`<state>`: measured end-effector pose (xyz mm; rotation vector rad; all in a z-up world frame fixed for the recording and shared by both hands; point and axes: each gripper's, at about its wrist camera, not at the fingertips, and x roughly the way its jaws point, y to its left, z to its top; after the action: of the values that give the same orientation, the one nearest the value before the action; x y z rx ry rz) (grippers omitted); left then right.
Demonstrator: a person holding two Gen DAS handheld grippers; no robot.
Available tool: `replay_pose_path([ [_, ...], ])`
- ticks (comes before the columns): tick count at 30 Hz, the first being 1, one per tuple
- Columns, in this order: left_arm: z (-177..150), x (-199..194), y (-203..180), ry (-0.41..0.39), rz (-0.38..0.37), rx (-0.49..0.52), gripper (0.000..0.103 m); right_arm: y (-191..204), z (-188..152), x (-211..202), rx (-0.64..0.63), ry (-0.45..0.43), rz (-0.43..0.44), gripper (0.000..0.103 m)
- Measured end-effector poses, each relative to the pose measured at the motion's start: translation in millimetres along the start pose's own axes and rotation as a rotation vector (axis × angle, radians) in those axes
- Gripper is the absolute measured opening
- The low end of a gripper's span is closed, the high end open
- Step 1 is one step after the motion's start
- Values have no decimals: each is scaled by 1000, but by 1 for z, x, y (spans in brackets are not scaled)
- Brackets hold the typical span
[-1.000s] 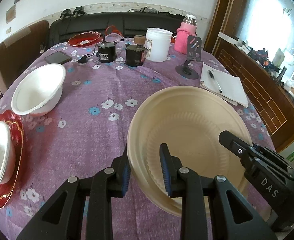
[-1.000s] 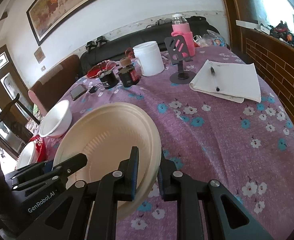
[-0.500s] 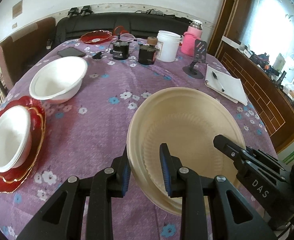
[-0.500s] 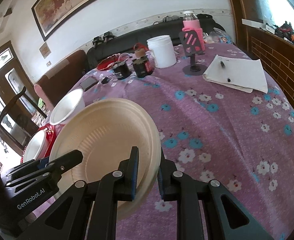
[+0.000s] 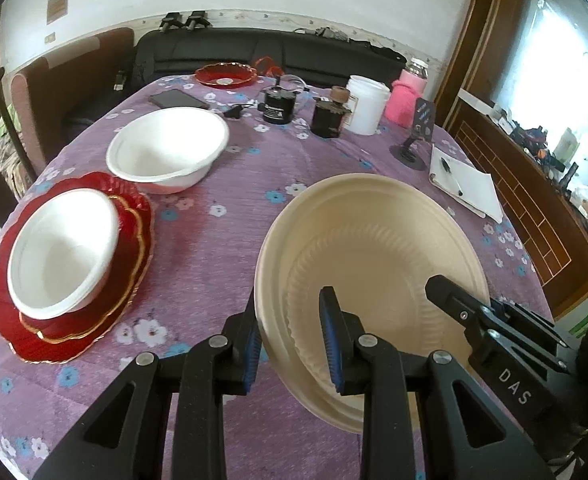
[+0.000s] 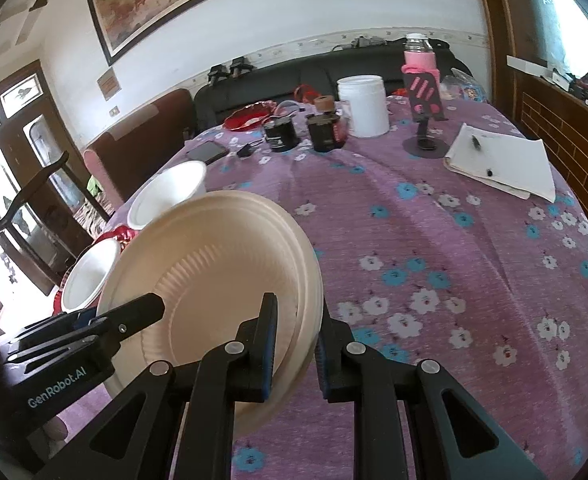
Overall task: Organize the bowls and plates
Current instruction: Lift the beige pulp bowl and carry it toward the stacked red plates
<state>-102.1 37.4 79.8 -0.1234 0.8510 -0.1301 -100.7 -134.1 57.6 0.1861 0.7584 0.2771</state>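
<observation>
Left wrist view: above the table's near edge, facing across the purple tablecloth [image 5: 221, 248]. Right wrist view: apparently lower, same heading. Shared: cream plate [image 5: 374, 240] [image 6: 221, 256] close up, white jar [image 5: 366, 106] [image 6: 364, 106] far.

Daylight floods in from the window [image 5: 550, 40] on the right, blown out to white glare. The tabletop [image 6: 434, 248] is evenly lit, with soft shadows. Fisheye bending curves the walls, the corners go black, and both views stay fairly sharp.
</observation>
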Motion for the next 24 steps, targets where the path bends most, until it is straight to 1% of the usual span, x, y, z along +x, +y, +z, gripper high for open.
replay_pose_path([
  [7, -5, -9, 21, -3, 10, -43, 26, 23, -1, -1, -44, 2, 17, 18],
  [24, -20, -28, 78, -3, 37, -139, 26, 79, -5, 13, -136, 38, 63, 19],
])
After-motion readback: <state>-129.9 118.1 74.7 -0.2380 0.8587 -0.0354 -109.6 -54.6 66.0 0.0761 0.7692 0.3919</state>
